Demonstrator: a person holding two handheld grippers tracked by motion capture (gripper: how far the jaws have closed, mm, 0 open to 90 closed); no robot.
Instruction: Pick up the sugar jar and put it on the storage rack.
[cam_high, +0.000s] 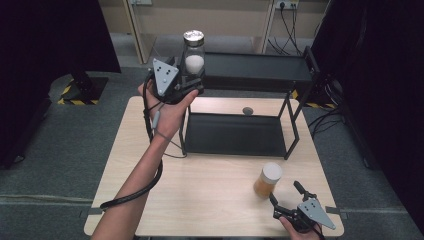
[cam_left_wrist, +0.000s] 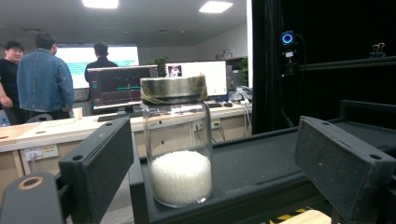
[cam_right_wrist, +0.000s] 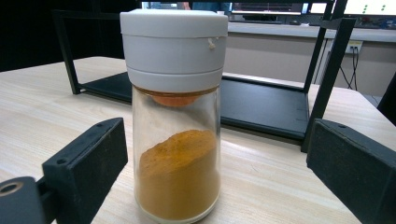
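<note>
The left hand-held gripper (cam_high: 192, 75) is up at the top shelf (cam_high: 260, 70) of a black rack. Its jaws are wide apart, one on each side of a glass jar (cam_left_wrist: 177, 149) with white grains inside and a metal lid. The jaws do not touch the glass. The jar stands on the left end of the top shelf, right at the edge — so this jar looks already put in its place, or just about to be let alone.

The right hand-held gripper (cam_high: 287, 195) is low, near the front right corner of the surface (cam_high: 200, 185). Its jaws are open too. A second jar (cam_right_wrist: 175, 140), with orange powder and a white cap, stands on the surface just in front of it, between the jaws but not yet touched.

The bottom shelf (cam_high: 232, 134) of the rack has nothing on it.

So one jar seems done and one is left — I think the orange jar must next be gripped, lifted and set on the rack.
</note>
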